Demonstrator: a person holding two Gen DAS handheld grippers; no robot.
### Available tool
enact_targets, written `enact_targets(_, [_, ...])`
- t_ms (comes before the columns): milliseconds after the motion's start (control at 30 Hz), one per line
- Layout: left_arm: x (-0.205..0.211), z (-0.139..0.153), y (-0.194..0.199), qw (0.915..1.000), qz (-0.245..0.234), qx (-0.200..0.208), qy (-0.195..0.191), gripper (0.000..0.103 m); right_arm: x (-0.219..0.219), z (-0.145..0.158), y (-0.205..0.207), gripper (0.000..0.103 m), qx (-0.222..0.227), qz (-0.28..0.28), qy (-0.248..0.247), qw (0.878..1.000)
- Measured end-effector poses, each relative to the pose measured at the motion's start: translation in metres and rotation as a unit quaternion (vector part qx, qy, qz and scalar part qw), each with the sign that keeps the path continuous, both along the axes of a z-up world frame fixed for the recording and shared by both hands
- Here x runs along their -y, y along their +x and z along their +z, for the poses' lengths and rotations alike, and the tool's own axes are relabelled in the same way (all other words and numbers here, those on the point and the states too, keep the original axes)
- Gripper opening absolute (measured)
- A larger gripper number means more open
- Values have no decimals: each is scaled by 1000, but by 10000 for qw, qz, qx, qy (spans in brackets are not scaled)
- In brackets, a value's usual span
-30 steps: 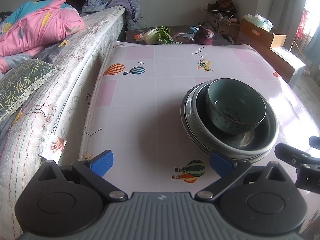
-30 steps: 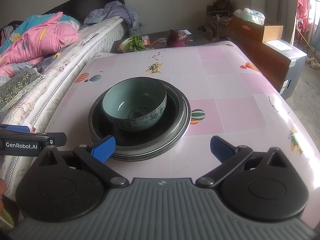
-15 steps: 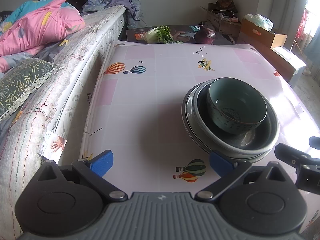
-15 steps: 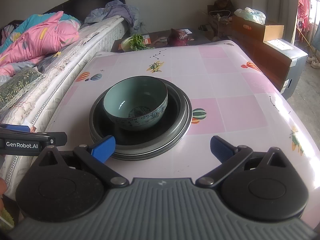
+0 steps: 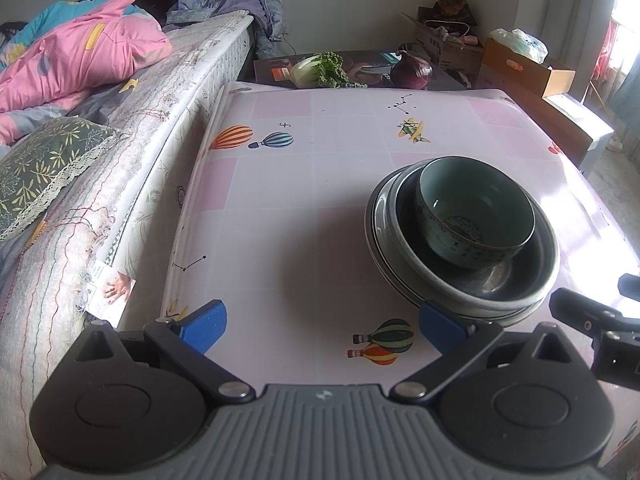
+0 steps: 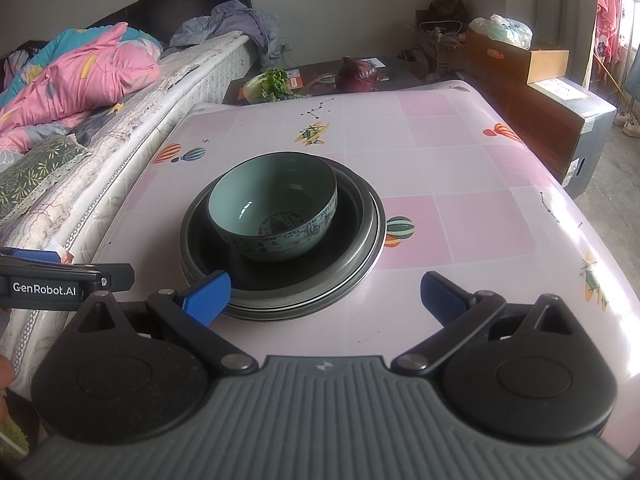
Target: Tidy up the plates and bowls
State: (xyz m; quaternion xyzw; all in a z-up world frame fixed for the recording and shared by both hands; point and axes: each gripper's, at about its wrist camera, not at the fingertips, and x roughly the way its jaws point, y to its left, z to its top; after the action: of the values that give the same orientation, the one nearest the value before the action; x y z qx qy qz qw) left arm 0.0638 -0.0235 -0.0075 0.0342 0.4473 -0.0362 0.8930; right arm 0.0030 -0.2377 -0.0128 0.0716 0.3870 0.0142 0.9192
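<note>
A teal patterned bowl sits tilted inside a stack of dark grey plates on the pink patterned table. My left gripper is open and empty, low over the table; its right fingertip is just in front of the stack's near-left rim. My right gripper is open and empty; its left fingertip is at the stack's near rim.
A bed with pink quilt and mattress edge runs along the table's left side. A low dark table behind holds leafy greens and a red cabbage. Cardboard boxes and a cabinet stand at the right.
Both grippers have barely moved; the views shift very slightly. The bowl and plates stay in place.
</note>
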Motion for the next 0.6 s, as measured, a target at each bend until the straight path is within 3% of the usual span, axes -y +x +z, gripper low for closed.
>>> enact_targets(600, [-1, 1, 0, 10000, 6, -15, -2, 103, -2, 0, 0, 102, 5, 16, 3, 10000])
